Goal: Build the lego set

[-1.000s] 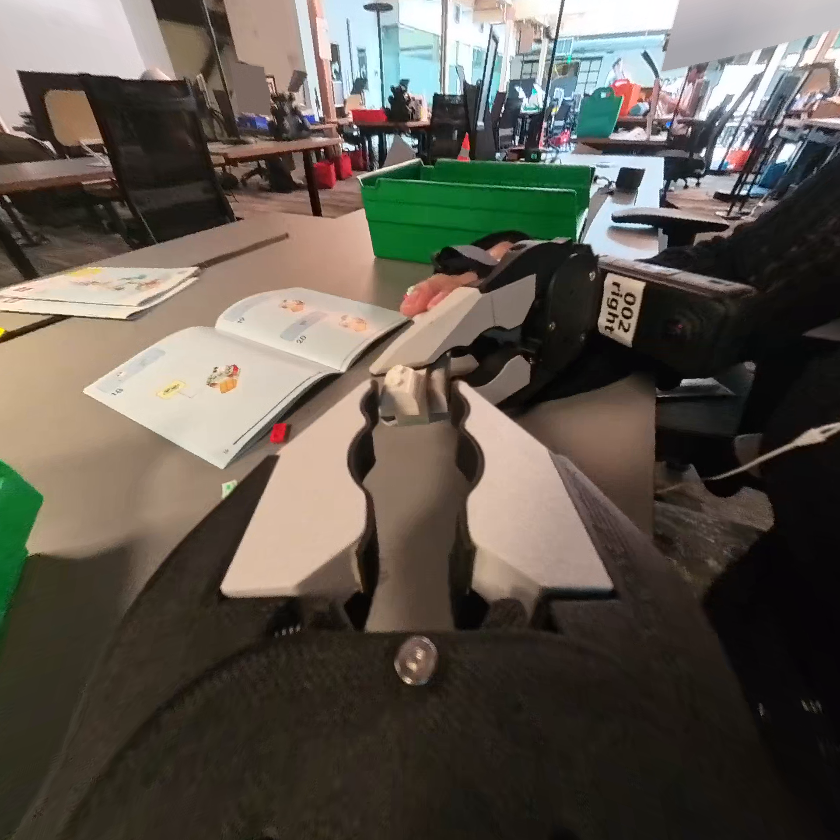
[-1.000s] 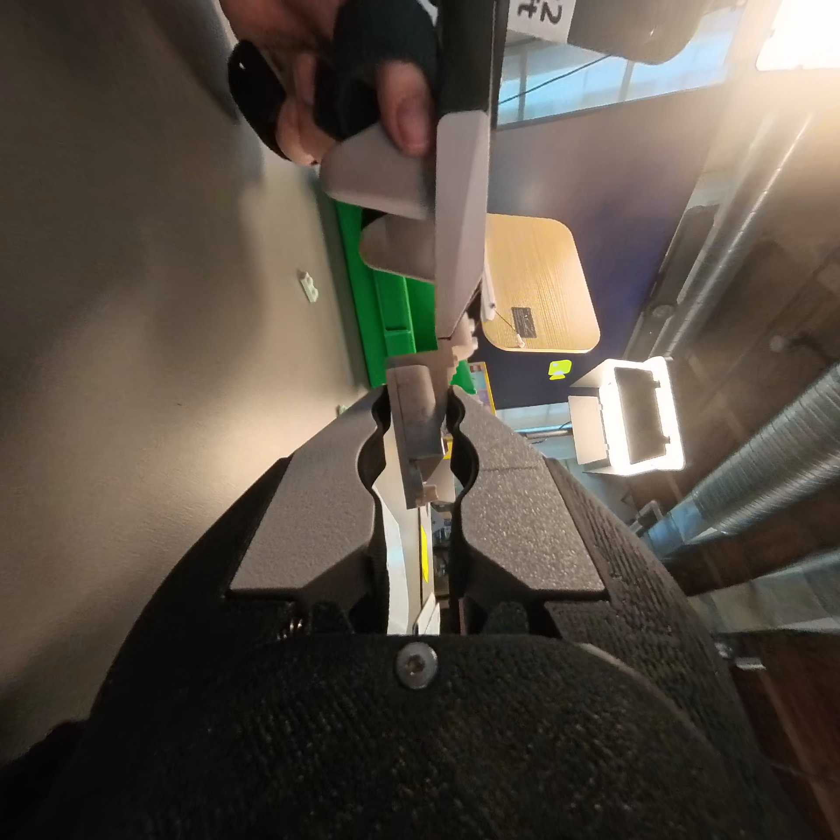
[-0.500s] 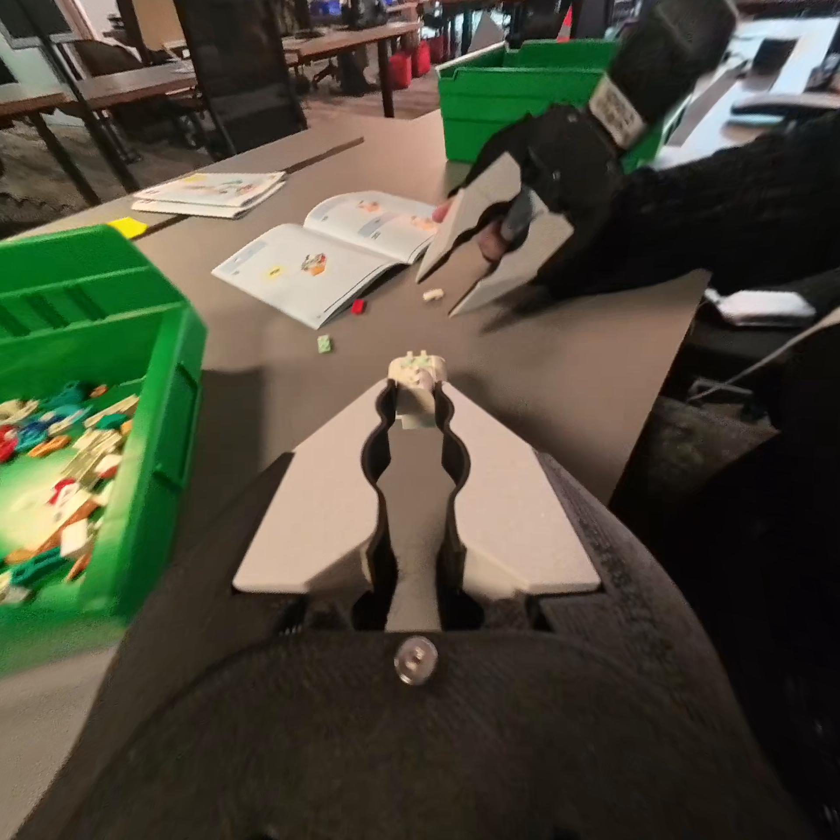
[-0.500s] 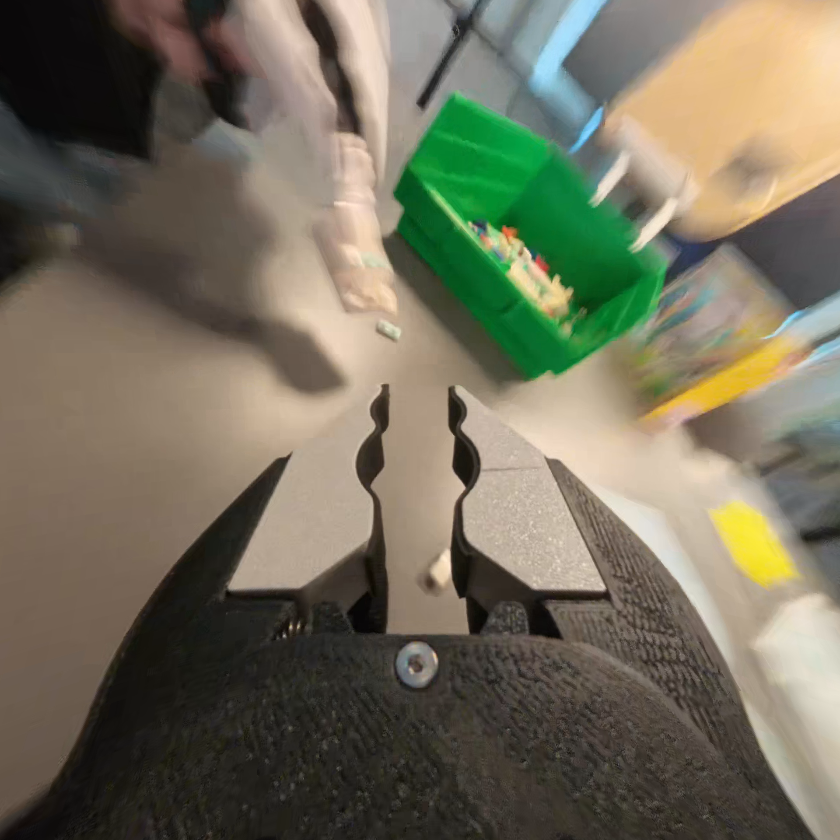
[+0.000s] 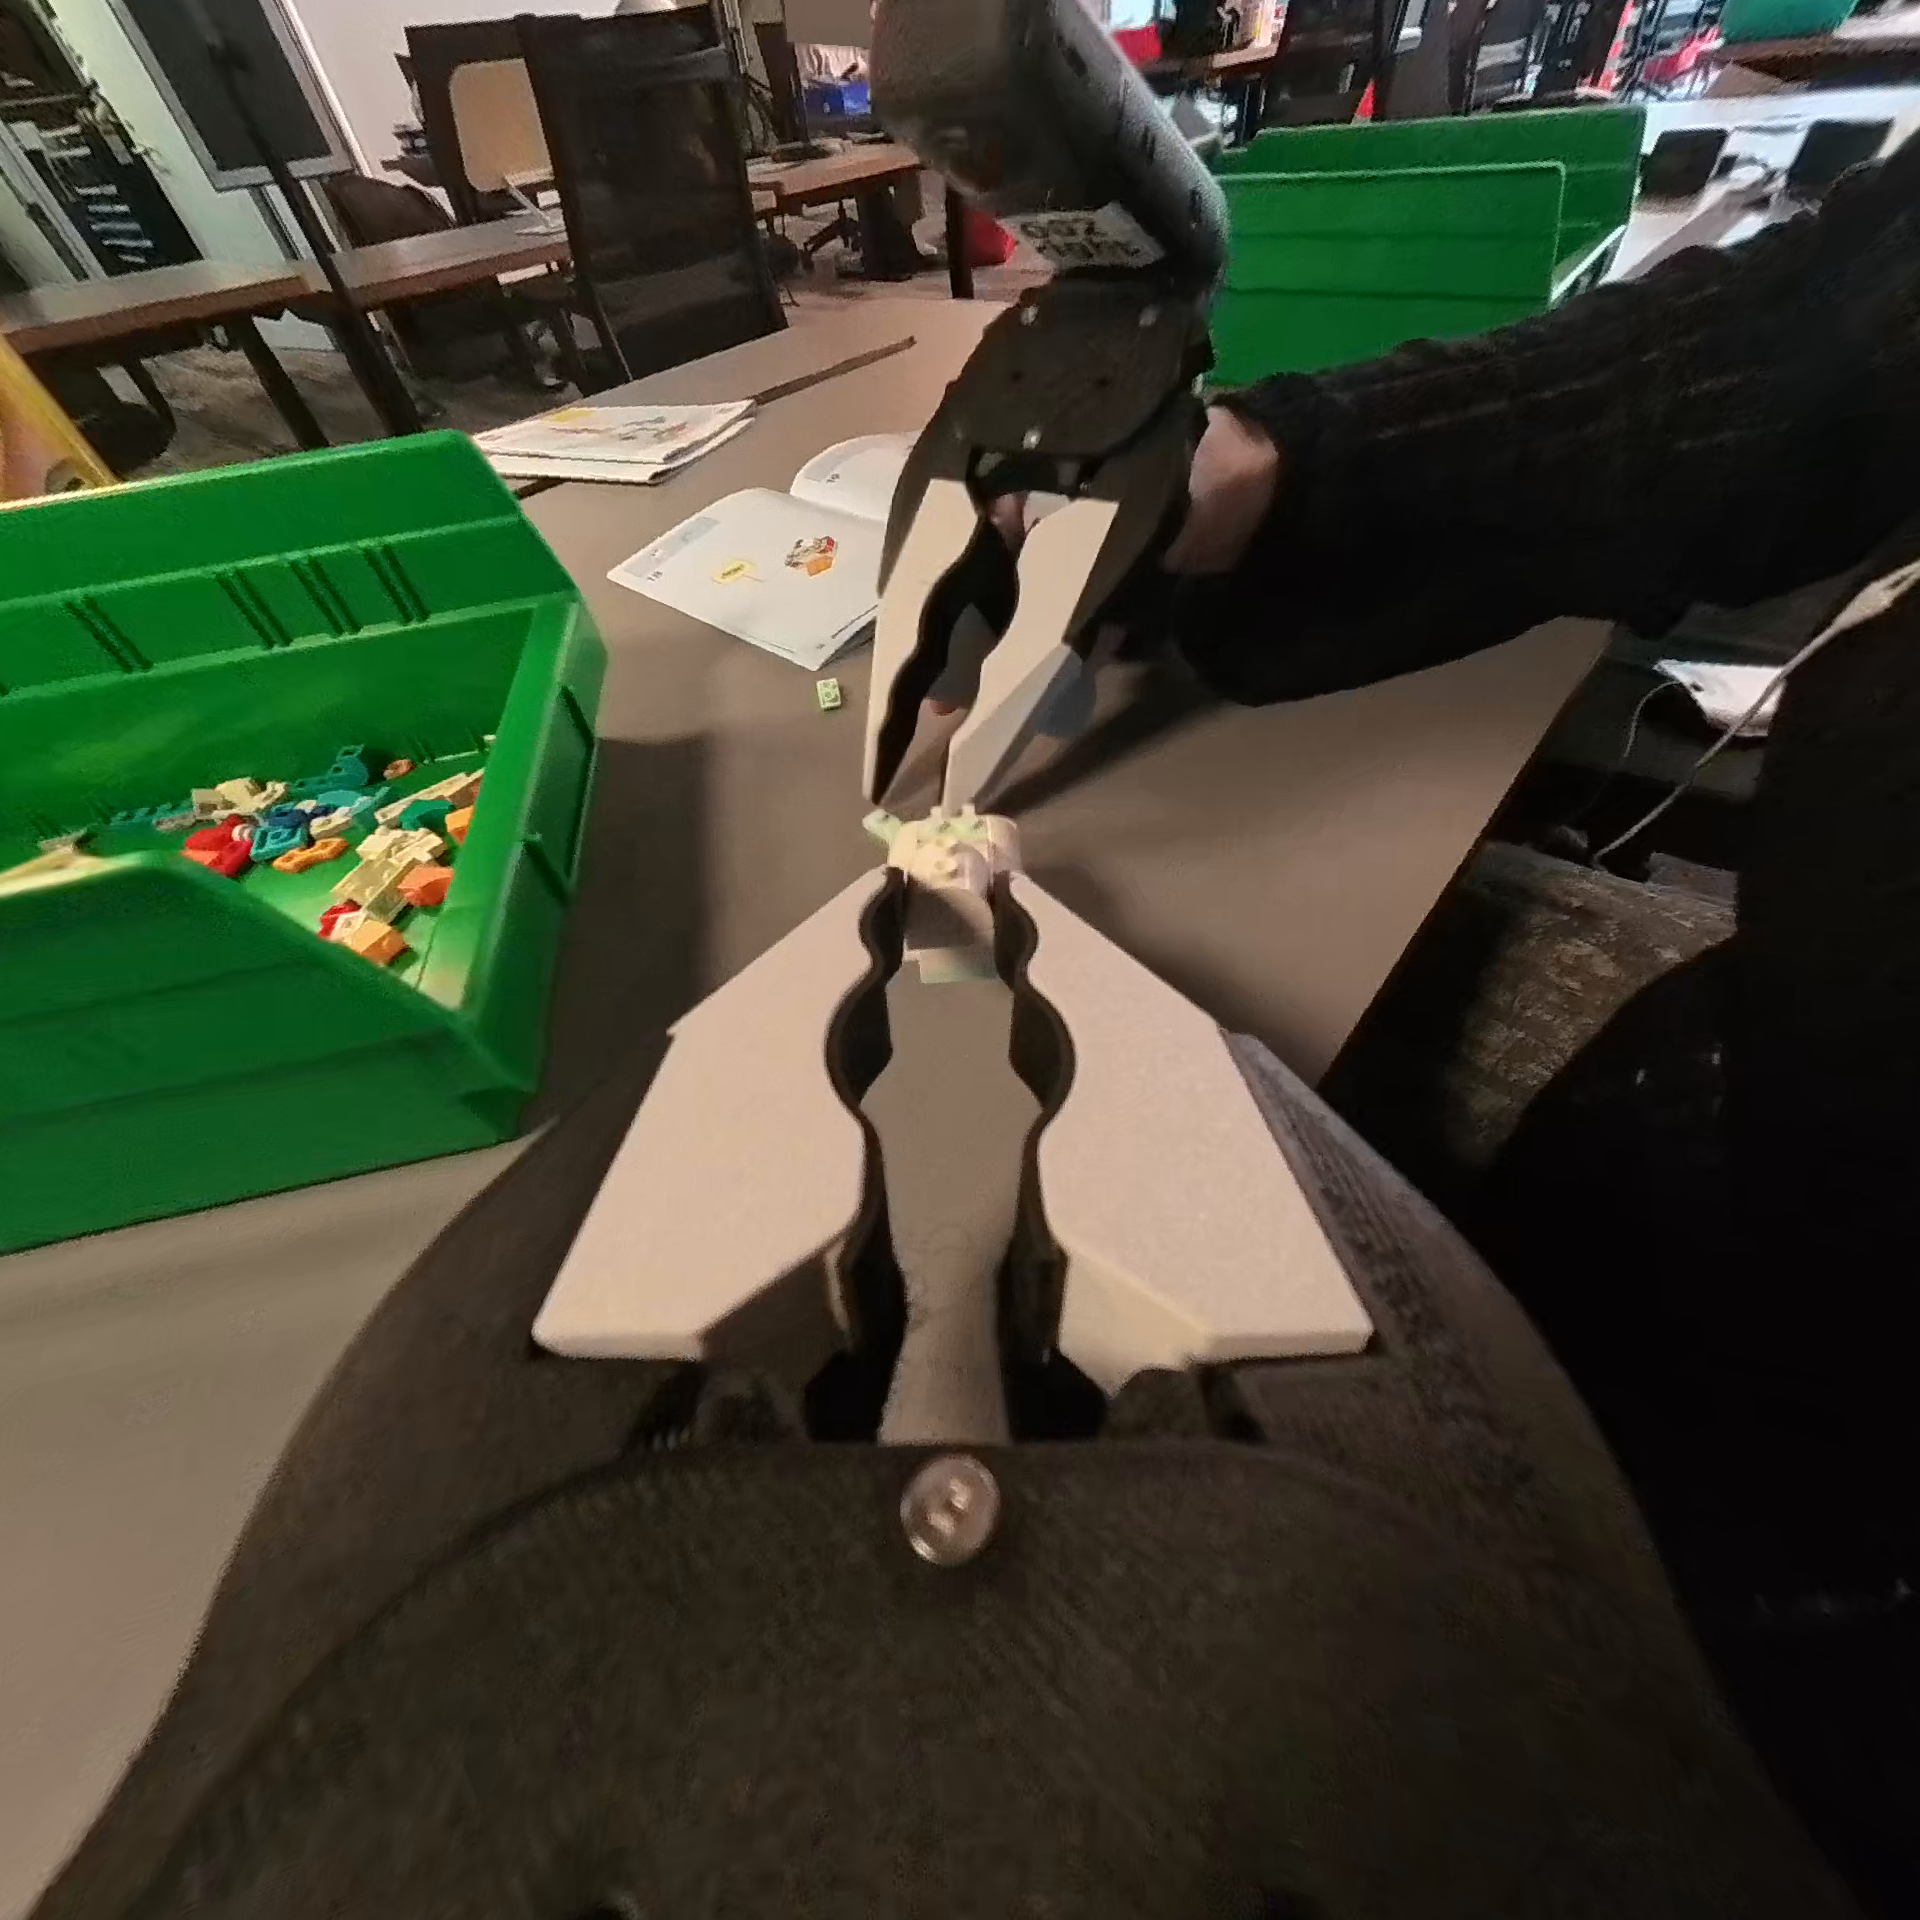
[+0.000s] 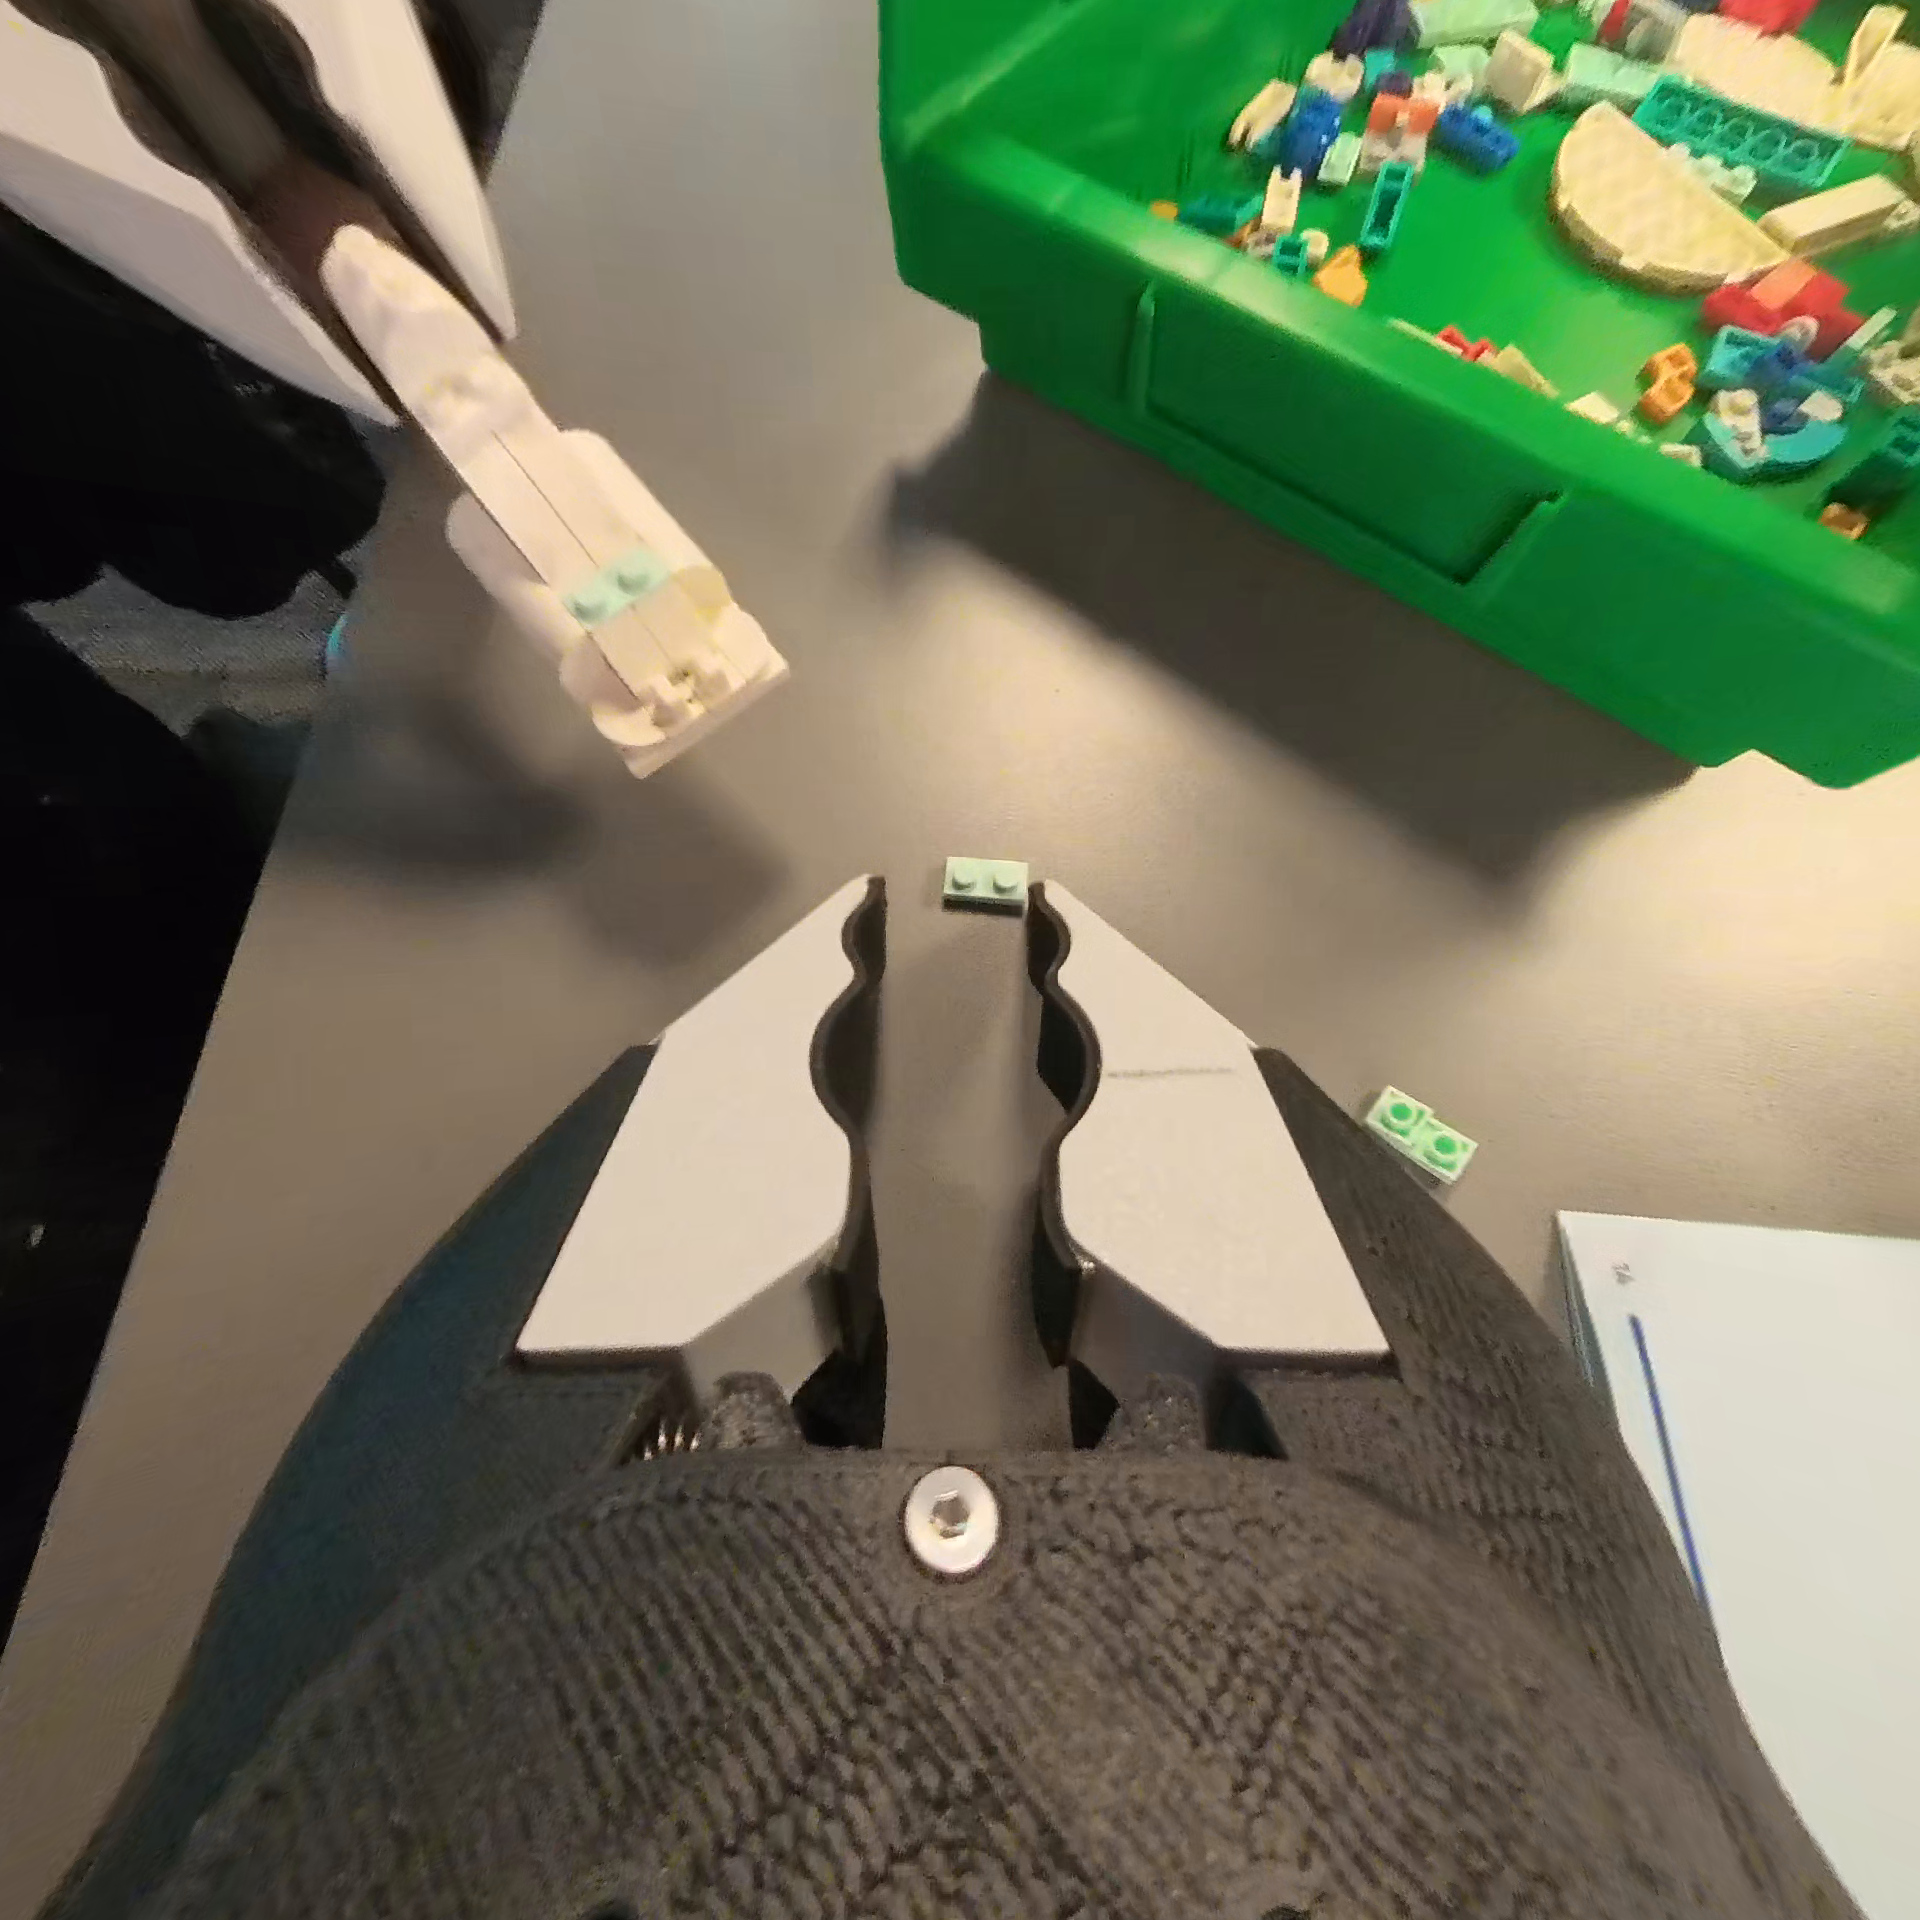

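Note:
My left gripper [image 5: 948, 883] is shut on a white lego assembly [image 5: 951, 847] with a pale green plate on it, held above the grey table [image 5: 1247, 790]. In the right wrist view that assembly [image 6: 623, 592] sticks out of the left gripper [image 6: 436, 364] at the upper left. My right gripper [image 6: 956, 894] is open and points down at the table. A pale green two-stud plate [image 6: 985, 883] lies on the table between its fingertips. In the left wrist view the right gripper [image 5: 920, 805] stands just beyond the assembly.
A green bin [image 6: 1351, 436] of several mixed bricks stands at the upper right, and it also shows in the left wrist view [image 5: 260, 987]. A second green plate [image 6: 1421, 1132] lies upside down right of my right gripper. An open instruction booklet [image 5: 758, 571] lies beyond, and another green bin [image 5: 1382, 270] stands at the back. Left tips to right tips: about 11 cm.
My right gripper was shut on a grey piece a second ago, then opened, swung down and now sits over the pale green plate. My left gripper has kept hold of the assembly.

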`<action>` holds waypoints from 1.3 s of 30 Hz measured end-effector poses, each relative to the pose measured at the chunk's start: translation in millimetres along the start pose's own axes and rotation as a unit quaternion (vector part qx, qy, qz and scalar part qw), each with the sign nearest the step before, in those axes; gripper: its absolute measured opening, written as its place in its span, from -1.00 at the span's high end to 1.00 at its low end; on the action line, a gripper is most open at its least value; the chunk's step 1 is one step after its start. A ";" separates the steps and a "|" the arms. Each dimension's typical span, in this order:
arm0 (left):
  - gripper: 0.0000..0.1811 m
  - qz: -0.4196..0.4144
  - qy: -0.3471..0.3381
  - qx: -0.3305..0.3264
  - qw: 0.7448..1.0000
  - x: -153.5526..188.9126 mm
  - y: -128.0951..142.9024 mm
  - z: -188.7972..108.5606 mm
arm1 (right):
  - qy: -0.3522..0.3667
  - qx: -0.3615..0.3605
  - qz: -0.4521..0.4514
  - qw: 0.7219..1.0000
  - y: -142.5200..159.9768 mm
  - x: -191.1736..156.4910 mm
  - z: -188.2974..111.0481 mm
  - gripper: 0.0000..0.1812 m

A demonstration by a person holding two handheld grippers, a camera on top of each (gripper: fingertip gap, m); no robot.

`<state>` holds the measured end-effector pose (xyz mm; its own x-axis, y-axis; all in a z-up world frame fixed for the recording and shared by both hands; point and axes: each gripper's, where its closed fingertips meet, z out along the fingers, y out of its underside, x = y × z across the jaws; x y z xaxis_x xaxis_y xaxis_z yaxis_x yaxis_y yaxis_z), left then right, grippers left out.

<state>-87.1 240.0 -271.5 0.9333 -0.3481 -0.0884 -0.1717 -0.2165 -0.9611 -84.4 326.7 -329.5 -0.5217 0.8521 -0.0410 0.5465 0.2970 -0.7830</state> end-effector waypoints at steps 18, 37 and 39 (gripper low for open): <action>0.82 -0.004 0.046 0.113 0.992 19.1 -48.9 28.0 | -0.123 0.083 -0.114 0.982 -72.1 -43.3 -80.1 0.85; 0.83 -0.011 0.109 0.193 0.975 38.4 -82.4 53.8 | -0.160 -0.066 -0.186 0.967 -71.9 -66.8 -95.4 0.85; 0.83 -0.012 0.111 0.196 0.974 39.1 -82.8 53.6 | -0.164 -0.072 -0.188 0.966 -71.8 -67.7 -96.1 0.84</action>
<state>-19.5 293.1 -209.3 0.8365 -0.5459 -0.0470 0.0247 0.1231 -0.9921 -25.4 289.1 -210.9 -0.8678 0.4965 0.0174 0.3500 0.6359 -0.6879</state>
